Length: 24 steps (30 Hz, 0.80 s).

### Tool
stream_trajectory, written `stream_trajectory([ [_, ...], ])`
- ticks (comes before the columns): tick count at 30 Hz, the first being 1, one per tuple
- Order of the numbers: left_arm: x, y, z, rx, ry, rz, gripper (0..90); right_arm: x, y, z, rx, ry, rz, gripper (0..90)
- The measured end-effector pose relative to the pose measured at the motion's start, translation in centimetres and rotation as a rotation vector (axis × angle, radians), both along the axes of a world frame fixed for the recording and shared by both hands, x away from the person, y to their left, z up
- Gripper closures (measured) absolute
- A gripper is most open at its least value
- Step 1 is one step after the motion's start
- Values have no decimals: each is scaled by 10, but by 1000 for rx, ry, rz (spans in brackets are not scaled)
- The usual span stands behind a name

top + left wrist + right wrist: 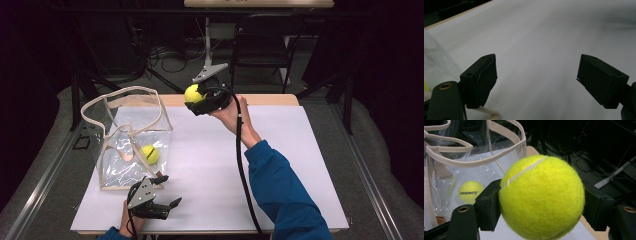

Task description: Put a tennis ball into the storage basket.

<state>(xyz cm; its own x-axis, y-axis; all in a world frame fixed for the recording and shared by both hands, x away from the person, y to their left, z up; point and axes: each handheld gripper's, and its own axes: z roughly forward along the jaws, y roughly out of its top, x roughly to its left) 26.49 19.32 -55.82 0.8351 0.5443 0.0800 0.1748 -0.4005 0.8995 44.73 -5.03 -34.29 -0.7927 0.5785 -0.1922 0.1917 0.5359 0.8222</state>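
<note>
My right gripper (192, 97) is raised over the far middle of the table, shut on a yellow tennis ball (192, 93). In the right gripper view that tennis ball (541, 197) bulges between the two black jaws of the right gripper (541, 206). A clear plastic bag (131, 142) with beige trim stands at the table's left, and a second tennis ball (150, 154) lies inside it, also seen as the ball in the bag (471, 192). My left gripper (167, 192) rests low near the front edge, right of the bag's near corner, jaws open around bare white surface (536, 77).
A white sheet (280, 165) covers the tabletop, with wide free room at the middle and right. Beyond the far edge stand a dark folding chair (262, 47), a stand pole (207, 45) and floor cables. The person's blue sleeve (285, 195) crosses the right front.
</note>
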Motion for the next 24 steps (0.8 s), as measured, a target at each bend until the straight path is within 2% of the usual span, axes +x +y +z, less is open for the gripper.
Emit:
stream_trajectory([
  [24, 0, 0, 0, 0, 2, 0, 160, -3, 18, 12, 0, -26, 33, 263],
])
